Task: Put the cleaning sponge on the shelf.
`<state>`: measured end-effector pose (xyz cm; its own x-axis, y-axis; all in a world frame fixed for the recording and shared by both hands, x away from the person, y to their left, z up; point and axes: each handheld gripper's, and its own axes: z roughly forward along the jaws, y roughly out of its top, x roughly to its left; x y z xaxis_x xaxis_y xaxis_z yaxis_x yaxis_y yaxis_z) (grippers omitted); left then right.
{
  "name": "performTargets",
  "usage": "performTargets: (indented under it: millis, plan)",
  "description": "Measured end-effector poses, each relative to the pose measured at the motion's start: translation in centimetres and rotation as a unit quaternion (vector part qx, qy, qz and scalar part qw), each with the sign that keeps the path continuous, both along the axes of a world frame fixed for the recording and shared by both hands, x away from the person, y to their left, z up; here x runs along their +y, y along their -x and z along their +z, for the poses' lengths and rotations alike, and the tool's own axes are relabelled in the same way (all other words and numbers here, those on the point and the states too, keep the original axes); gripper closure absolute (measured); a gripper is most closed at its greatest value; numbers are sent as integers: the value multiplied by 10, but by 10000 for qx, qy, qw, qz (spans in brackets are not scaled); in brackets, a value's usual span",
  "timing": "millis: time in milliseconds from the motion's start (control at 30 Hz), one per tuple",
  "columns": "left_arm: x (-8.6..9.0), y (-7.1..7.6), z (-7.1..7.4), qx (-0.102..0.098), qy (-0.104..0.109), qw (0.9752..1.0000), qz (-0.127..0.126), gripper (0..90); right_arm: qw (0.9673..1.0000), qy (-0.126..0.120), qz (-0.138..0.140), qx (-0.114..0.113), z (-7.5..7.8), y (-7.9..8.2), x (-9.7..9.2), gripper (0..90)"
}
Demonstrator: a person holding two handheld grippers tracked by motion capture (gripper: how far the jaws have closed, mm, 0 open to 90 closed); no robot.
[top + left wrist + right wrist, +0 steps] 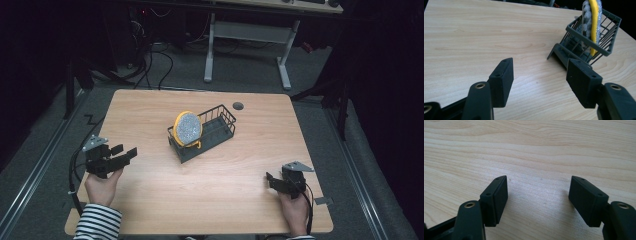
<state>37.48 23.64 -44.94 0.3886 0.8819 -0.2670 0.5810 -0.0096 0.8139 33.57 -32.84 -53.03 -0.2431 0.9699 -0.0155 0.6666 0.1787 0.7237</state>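
A dark wire dish rack [223,118] stands in the middle of the wooden table [150,110]. In it a plate [188,128] with a yellow rim and a speckled grey face stands upright on edge. My left gripper [124,151] is held over the table's left side, open and empty, its jaws pointing toward the rack. In the left gripper view the rack [559,51] and plate [594,22] sit beyond the right jaw of my left gripper [540,62], apart from it. My right gripper [269,180] rests low near the front right corner, open; between the jaws of my right gripper [537,180] lies bare wood.
A round cable hole [238,105] sits near the table's far edge, behind the rack. Beyond the table stands a desk with white legs [284,65], and cables [150,65] lie on the dark floor. A hand in a striped sleeve [98,221] holds the left gripper.
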Motion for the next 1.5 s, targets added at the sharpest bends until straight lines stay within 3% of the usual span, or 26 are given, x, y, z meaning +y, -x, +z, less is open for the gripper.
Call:
performTargets:
  millis: [600,800,1333,1500]
  plan:
    - [11,14,-24,231,116,9996,99,369,10000,15,10,-14,0,0,0,317]
    - [7,16,-32,289,-216,9993,125,363,10000,9,1,-8,0,0,0,317]
    - [-2,10,-57,492,-440,9976,223,354,10000,15,6,-13,0,0,0,317]
    - [-6,8,-63,469,-569,9969,274,352,10000,15,7,-13,0,0,0,317]
